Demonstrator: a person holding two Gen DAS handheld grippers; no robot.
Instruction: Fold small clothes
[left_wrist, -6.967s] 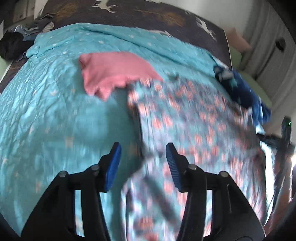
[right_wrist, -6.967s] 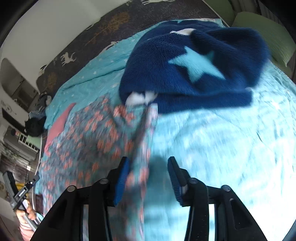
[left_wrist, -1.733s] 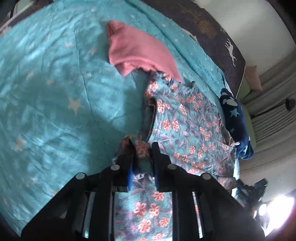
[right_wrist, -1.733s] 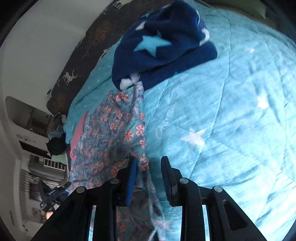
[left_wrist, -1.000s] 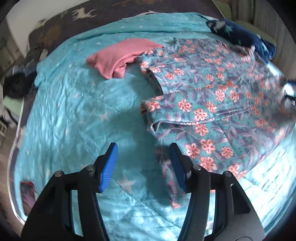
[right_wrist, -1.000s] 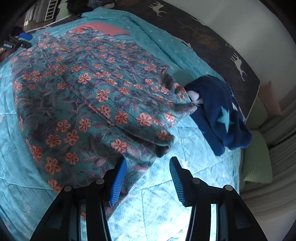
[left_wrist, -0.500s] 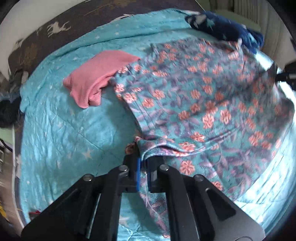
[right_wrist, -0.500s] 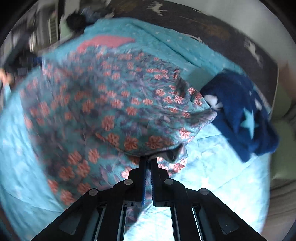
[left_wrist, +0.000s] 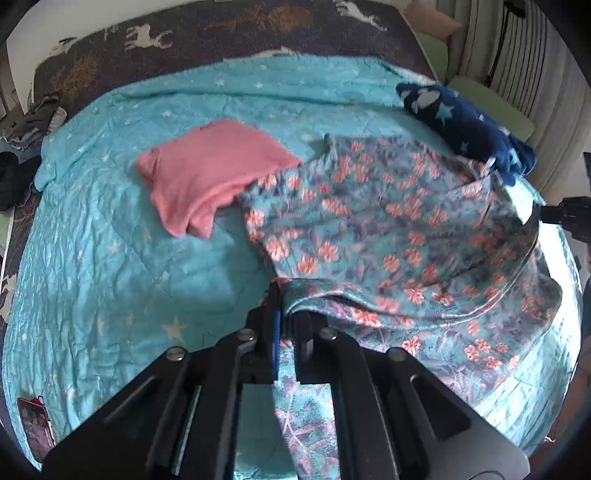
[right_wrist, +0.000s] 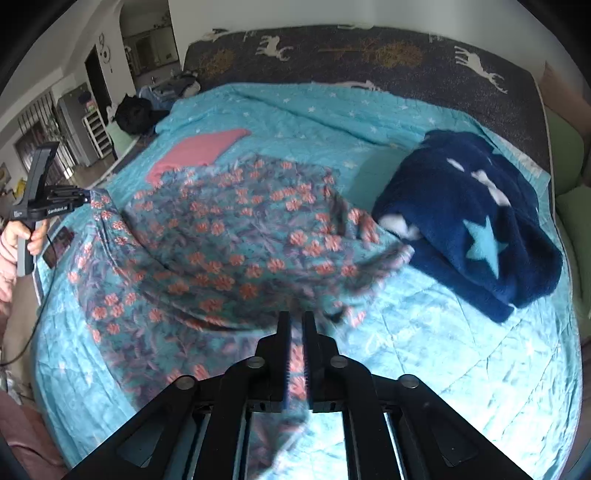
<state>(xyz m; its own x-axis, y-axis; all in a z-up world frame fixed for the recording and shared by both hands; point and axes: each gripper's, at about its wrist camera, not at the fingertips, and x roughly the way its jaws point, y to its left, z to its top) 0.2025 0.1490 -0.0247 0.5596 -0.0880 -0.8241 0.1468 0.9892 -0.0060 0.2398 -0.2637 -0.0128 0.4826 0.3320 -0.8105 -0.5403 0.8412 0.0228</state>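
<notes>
Floral garment (left_wrist: 388, 236) hangs stretched between the two grippers above the turquoise star quilt (left_wrist: 110, 258), its lower part sagging onto the bed. The left gripper (left_wrist: 286, 314) has its jaws closed tight on a bunched edge of the cloth; the right gripper (right_wrist: 295, 325) is likewise pinched narrow on the opposite edge.

Only the right wrist view takes in the person's hand (right_wrist: 22, 232) on the other handle, a doorway and shelving beyond the bed. Only the left wrist view shows a red-cased phone (left_wrist: 33, 424) lying at the quilt's near corner.

A folded pink garment (left_wrist: 210, 170) lies just beyond the floral cloth, whose far edge overlaps it. A navy fleece with stars (right_wrist: 472, 225) sits bunched on the other side, touching the floral hem. A dark deer-print blanket (right_wrist: 369, 51) runs along the head of the bed.

A second ago both sets of jaws stood wide with the cloth lying flat; now they grip it and it is lifted, blurred.
</notes>
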